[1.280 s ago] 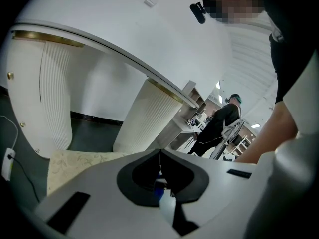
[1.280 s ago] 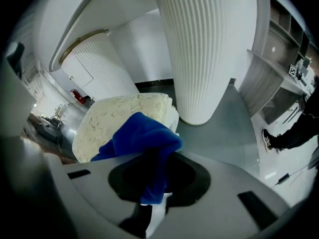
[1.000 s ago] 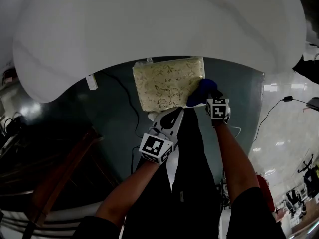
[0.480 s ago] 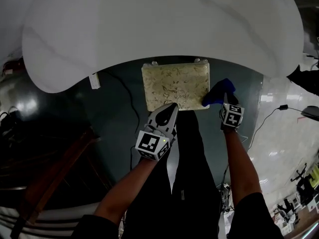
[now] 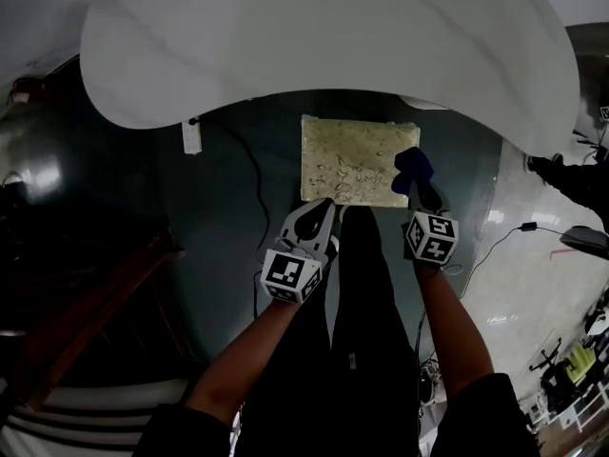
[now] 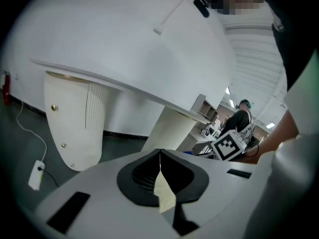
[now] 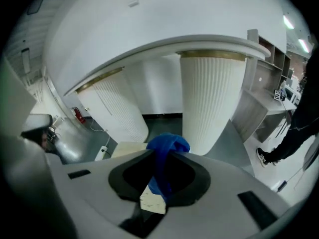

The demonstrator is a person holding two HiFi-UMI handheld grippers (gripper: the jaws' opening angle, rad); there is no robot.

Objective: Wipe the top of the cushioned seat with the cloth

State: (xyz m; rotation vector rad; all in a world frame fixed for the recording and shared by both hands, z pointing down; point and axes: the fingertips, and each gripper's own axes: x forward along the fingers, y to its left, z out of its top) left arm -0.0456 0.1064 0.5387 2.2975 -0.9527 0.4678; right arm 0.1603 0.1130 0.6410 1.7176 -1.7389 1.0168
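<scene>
head view: blue cloth (image 5: 412, 168) sat on right edge of seat (image 5: 357, 160), right gripper (image 5: 419, 187) on it; left gripper (image 5: 322, 206) at seat's near edge.
left gripper view: jaws pressed together, nothing between.
right gripper view: jaws pinched the cloth.

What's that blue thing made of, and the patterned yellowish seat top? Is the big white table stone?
The blue cloth looks like soft fabric, matt: it bunches into limp folds. The seat top seems upholstery fabric, pale yellow with a fine dark print, no shine. The white table is smooth with faint grey veins, perhaps marble or a look-alike; I cannot tell which.
</scene>
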